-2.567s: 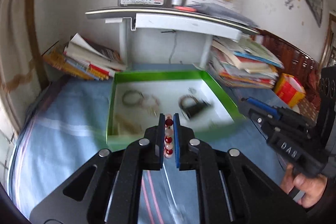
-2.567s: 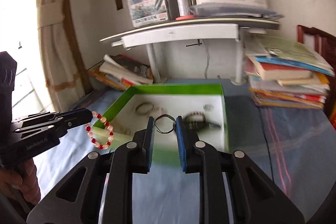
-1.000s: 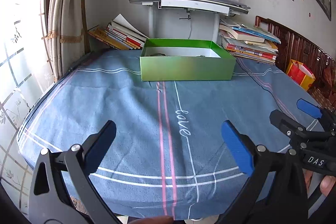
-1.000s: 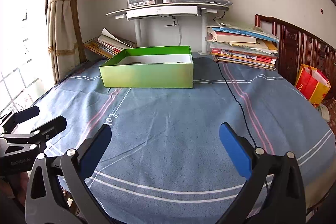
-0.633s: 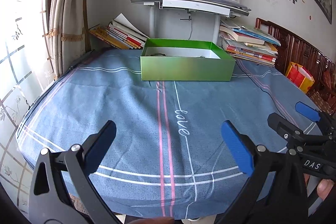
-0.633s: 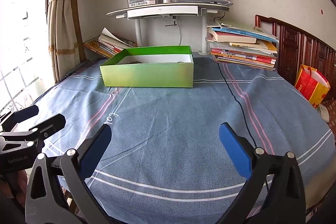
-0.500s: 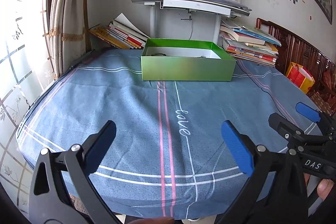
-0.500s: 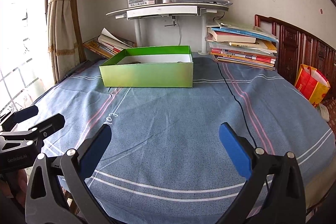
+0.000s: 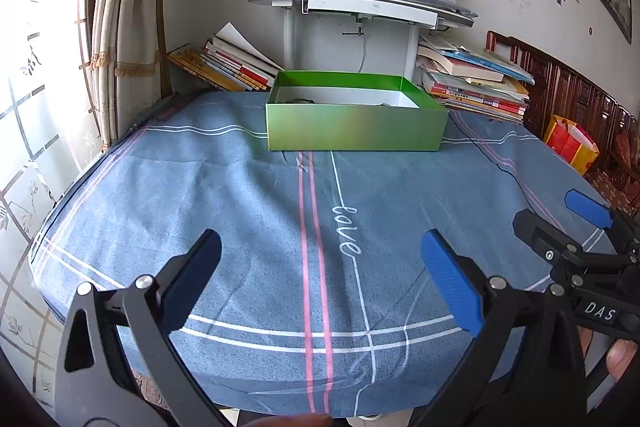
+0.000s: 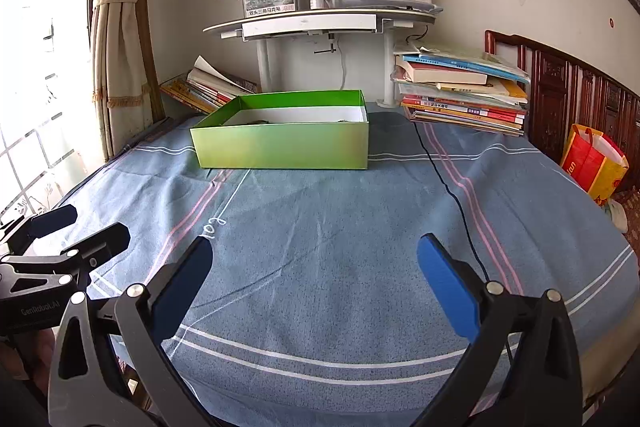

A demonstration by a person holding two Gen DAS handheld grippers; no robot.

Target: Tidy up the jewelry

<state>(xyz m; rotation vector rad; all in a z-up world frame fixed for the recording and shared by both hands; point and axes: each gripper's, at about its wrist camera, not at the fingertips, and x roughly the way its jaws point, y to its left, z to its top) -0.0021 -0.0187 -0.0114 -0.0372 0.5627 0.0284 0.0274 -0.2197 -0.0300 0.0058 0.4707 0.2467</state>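
Note:
A green box (image 9: 356, 131) (image 10: 284, 147) with a white inside stands at the far end of the blue cloth. Only slivers of jewelry (image 9: 298, 101) show over its near wall; the rest is hidden. My left gripper (image 9: 320, 271) hangs wide open and holds nothing, near the table's front edge, far from the box. My right gripper (image 10: 314, 277) is also wide open with nothing in it, at the same distance. Each gripper shows at the side of the other's view: the right one (image 9: 568, 227) and the left one (image 10: 76, 231).
A blue striped cloth (image 9: 240, 211) covers the table. Book stacks (image 9: 472, 83) (image 10: 208, 87) lie beside the box, under a white shelf (image 9: 360, 5) that carries a pen case and a paper bag. A black cable (image 10: 452, 187) runs across the cloth. A curtain (image 10: 116, 39) hangs at left.
Both grippers have let go of their bracelets over the box, opened wide and pulled back to the table's front edge. In the last second they have barely moved.

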